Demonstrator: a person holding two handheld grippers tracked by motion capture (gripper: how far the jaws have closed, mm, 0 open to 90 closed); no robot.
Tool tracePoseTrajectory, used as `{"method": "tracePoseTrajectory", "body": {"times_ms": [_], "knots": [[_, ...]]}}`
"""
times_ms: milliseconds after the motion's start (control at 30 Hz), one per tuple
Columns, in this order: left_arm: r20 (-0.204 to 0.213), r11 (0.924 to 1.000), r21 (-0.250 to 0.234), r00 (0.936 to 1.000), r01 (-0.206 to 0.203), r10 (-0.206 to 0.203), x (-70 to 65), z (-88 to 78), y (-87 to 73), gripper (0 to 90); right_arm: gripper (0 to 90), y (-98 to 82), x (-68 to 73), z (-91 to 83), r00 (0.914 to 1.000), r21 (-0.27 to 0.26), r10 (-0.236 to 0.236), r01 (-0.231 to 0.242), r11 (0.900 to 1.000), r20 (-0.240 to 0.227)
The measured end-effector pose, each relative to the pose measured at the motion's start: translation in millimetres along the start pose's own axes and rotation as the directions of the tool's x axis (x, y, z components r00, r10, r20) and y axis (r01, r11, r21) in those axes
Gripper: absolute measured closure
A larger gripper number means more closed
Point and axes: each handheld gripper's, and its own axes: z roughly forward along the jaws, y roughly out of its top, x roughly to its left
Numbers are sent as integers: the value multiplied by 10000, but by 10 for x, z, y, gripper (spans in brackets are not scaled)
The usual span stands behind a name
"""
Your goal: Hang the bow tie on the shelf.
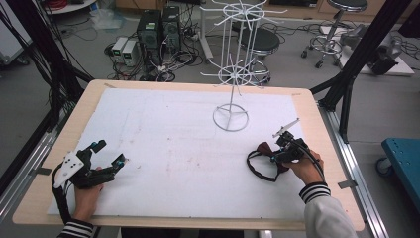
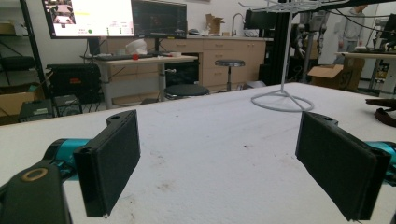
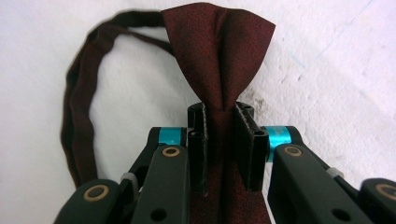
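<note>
Maroon bow tie (image 3: 219,56) sits pinched at its knot in my right gripper (image 3: 226,140), low on the table (image 1: 163,139) near the wire rack (image 1: 231,74); lift slowly so the strap (image 3: 74,116) trails free; my left gripper (image 2: 219,158) waits, jaws wide apart.

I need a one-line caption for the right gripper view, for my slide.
Right claw shut on the knot of a dark red bow tie, its strap looping over the white table cover.

Dark red bow tie (image 3: 219,56) (black strap (image 3: 74,116))
</note>
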Motion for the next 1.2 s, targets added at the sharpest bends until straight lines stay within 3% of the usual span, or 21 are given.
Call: {"method": "tracePoseTrajectory", "body": {"times_ms": [133,333,433,700,933,1000,1033,1100,1133,1167,1200], "knots": [[-4,10000,3,10000,9,-9,-1,0,0,143,769,-1,13,-40,9998,-229,131,-134,9996,-142],[-9,10000,37,10000,-36,36,-1,-3,0,142,768,-5,3,-113,9990,-991,219,-257,9947,-399],[0,10000,35,10000,-32,32,-1,-2,0,143,769,9,7,-176,9968,-1770,433,-547,9827,-674],[-4,10000,36,10000,-41,41,-1,-3,1,143,769,47,45,-247,9973,-2736,-5,-196,9616,-733],[-4,10000,38,10000,-47,47,-2,-3,1,143,769,88,99,-353,9974,-3961,-175,-119,9181,-704],[-1,10000,34,10000,-36,36,-1,-2,0,142,768,94,107,-367,9976,-4086,-188,-102,9126,-670],[-1,10000,36,10000,-38,38,-1,-2,0,142,768,104,117,-392,9976,-4394,-176,-136,8982,-667],[-2,10000,35,10000,-35,35,-1,-2,0,142,768,112,125,-417,9976,-4702,-171,-163,8824,-665],[-2,10000,35,10000,-35,35,-1,-2,0,142,768,112,125,-417,9976,-4702,-171,-163,8824,-665],[-2,10000,33,10000,-31,31,-1,-2,0,143,769,125,131,-444,9979,-4903,-176,-156,8714,-631],[-1,10000,35,10000,-33,33,-1,-2,0,143,769,125,131,-444,9979,-4903,-176,-156,8714,-631]]}}
